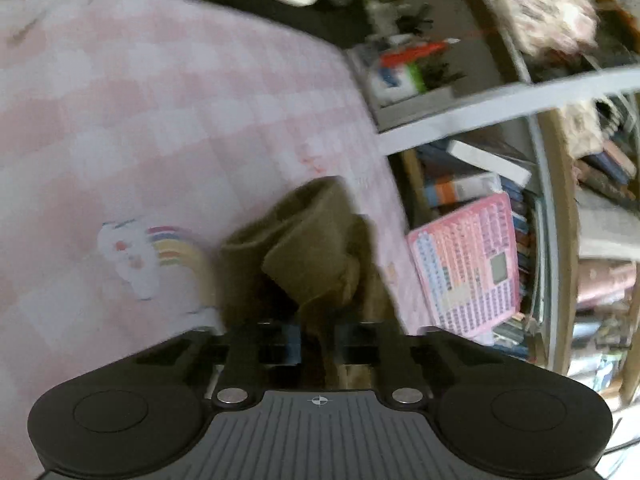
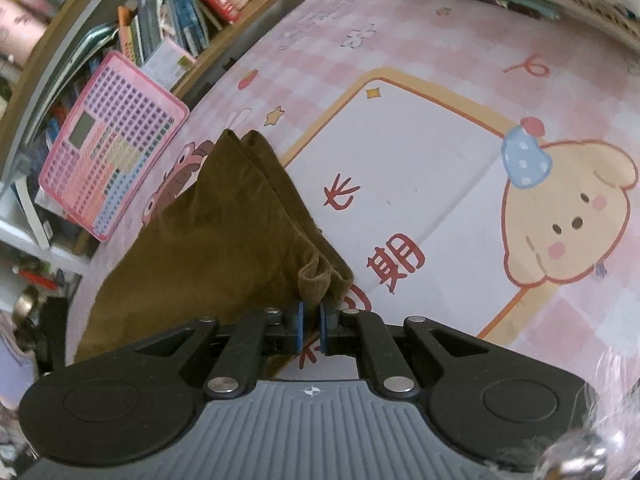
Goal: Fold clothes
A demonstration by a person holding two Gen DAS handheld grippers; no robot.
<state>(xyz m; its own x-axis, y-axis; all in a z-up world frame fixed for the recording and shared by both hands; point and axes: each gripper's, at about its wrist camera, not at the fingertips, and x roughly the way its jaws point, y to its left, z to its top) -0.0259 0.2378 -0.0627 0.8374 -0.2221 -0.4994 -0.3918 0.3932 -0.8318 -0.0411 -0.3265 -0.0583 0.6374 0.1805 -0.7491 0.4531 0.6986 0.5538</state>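
Both grippers pinching the same olive-brown garment over the pink checked tablecloth

The right gripper (image 2: 311, 322) has its blue pads (image 2: 299, 326) nearly together, clamped on a ribbed cuff of the olive-brown garment (image 2: 208, 232), which lies draped across the pink checked tablecloth (image 2: 440, 52) near its left edge, partly covering the cartoon print. In the blurry left wrist view the left gripper (image 1: 317, 346) has bunched-up cloth of that garment (image 1: 308, 248) caught between its fingers, lifted just above the tablecloth (image 1: 160, 120) by the rainbow print. A pink toy keyboard (image 2: 112, 148) leans against the bookshelf (image 2: 176, 20) beside the table.
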